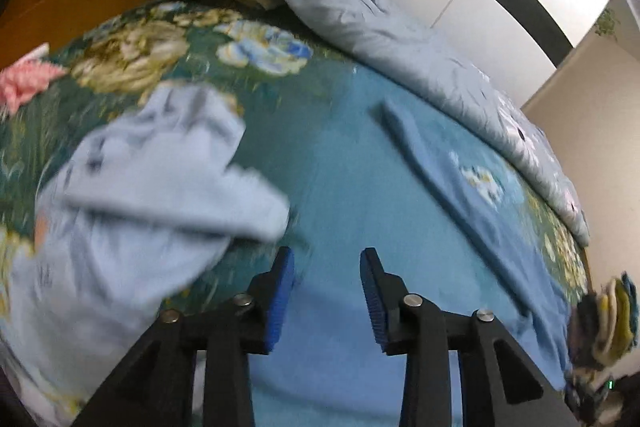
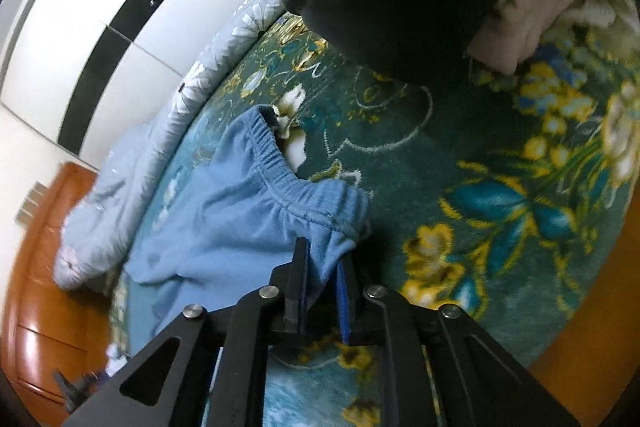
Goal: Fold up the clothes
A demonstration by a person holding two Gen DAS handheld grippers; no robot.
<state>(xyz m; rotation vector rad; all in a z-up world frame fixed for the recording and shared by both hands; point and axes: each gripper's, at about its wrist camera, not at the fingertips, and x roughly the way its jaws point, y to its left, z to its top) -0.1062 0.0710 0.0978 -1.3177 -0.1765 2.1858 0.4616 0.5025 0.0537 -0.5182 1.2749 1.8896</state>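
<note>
The blue trousers point(image 2: 224, 227) lie on the bed point(image 2: 460, 155), spread over a flowered blanket, with the elastic waistband toward the bed's middle and the legs running off toward the pale quilt point(image 2: 132, 163) along the far edge. The right gripper point(image 2: 322, 287) has its jaws closed on the waistband corner; the cloth bunches between them. The left gripper point(image 1: 327, 291) hangs above the trouser fabric point(image 1: 460, 195) with its jaws open and nothing between them.

Risks from this position:

- Shallow hold. The right jaws appear to pinch only the hem at one corner. A sharp pull could slide the cloth out, and the waistband would drop unevenly.
- One-sided lift. With only one corner held, raising it would likely drag the trousers askew and wrinkle them instead of forming a straight crease.
- Catching the blanket. The blanket pile lies directly under the garment. If the left jaws close too low, they may take blanket along with cloth.
- Crowding. A pale blue garment point(image 1: 140, 187) lies near on the left, and dark and pink clothes point(image 2: 400, 7) near the waistband; a wide sweep could disturb them.
- The left view is blurred, so the exact edge of the trousers there cannot be judged.
</note>
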